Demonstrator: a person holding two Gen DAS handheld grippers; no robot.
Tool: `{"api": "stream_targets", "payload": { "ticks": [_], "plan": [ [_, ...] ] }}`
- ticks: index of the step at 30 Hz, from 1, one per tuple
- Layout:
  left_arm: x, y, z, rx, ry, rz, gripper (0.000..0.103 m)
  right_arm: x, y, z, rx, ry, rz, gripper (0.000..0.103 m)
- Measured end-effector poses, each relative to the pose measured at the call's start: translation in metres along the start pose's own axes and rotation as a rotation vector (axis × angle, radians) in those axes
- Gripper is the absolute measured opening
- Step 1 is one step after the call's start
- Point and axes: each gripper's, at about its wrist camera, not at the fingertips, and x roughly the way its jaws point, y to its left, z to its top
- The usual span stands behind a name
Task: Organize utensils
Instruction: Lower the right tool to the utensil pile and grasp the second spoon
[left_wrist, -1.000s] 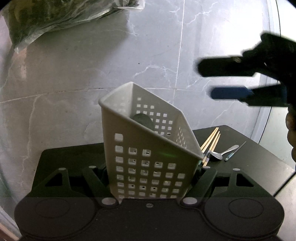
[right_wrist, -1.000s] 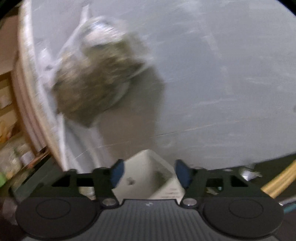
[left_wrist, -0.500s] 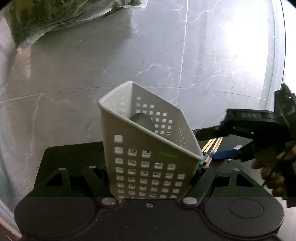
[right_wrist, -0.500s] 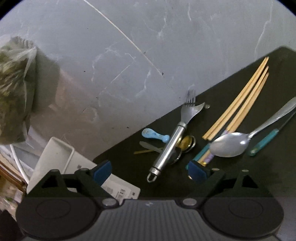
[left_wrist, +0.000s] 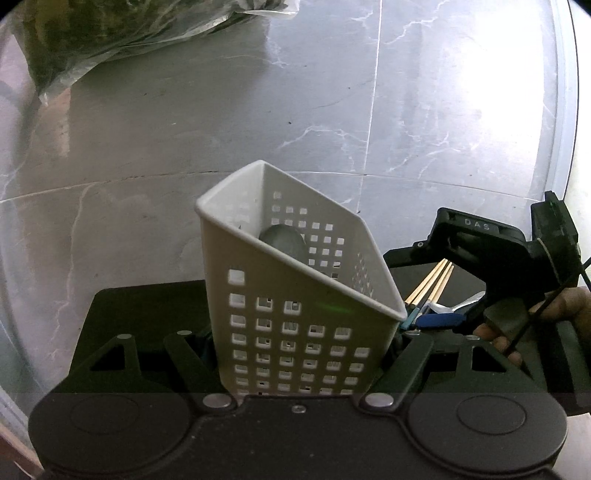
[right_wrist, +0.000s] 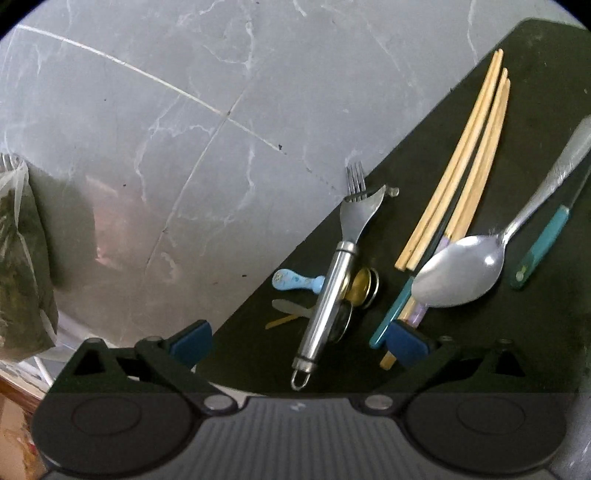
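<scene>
Right tool spread wide around fork; left tool clamping basket.

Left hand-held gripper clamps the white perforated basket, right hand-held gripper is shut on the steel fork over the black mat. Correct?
Not quite. The right hand-held gripper is open, its blue pads wide apart either side of the steel fork, gripping nothing; the right wrist view shows it. The left hand-held gripper does clamp the white perforated basket.
</scene>
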Motion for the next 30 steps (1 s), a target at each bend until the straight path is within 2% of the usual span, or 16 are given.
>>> {"api": "stream_targets", "payload": {
  "ticks": [4, 9, 10, 14, 17, 19, 21, 22, 23, 25, 27, 30],
  "plan": [
    [0.000, 0.000, 0.001, -0.001, 0.001, 0.001, 0.078, -0.004, -0.003, -0.004, -0.002, -0.041, -0.007, 0.103],
    [0.000, 0.000, 0.001, -0.001, 0.001, 0.001, 0.078, -0.002, -0.004, -0.005, -0.016, -0.028, 0.008, 0.102],
    [0.000, 0.000, 0.001, -0.001, 0.002, 0.001, 0.078, -0.001, -0.004, -0.005, -0.021, -0.023, 0.010, 0.098],
    [0.001, 0.000, 0.001, 0.000, 0.006, 0.000, 0.078, 0.006, -0.005, -0.004, -0.002, 0.007, -0.011, 0.067],
    [0.001, 0.000, 0.001, -0.001, 0.011, 0.000, 0.078, 0.009, -0.008, -0.009, 0.035, 0.012, -0.029, 0.050],
    [0.002, 0.001, 0.001, -0.001, 0.012, 0.000, 0.078, 0.010, -0.010, -0.013, 0.045, 0.007, -0.045, 0.041],
    [0.002, 0.001, 0.001, -0.002, 0.012, -0.001, 0.078, 0.009, -0.011, -0.015, 0.056, -0.005, -0.049, 0.038],
    [0.002, 0.001, 0.001, -0.002, 0.011, -0.001, 0.078, 0.009, -0.011, -0.016, 0.062, -0.009, -0.053, 0.030],
    [0.002, 0.001, 0.001, -0.002, 0.011, 0.000, 0.078, 0.010, -0.012, -0.016, 0.067, -0.014, -0.067, 0.014],
    [0.002, 0.001, 0.001, -0.001, 0.010, 0.000, 0.078, 0.012, -0.014, -0.016, 0.086, -0.022, -0.104, 0.002],
    [0.003, 0.001, 0.001, 0.000, 0.008, 0.001, 0.078, 0.009, -0.013, -0.017, 0.082, -0.038, -0.129, 0.001],
    [0.004, 0.002, 0.000, 0.001, 0.003, -0.001, 0.078, -0.005, 0.003, -0.019, -0.025, -0.046, -0.185, 0.001]
  ]
}}
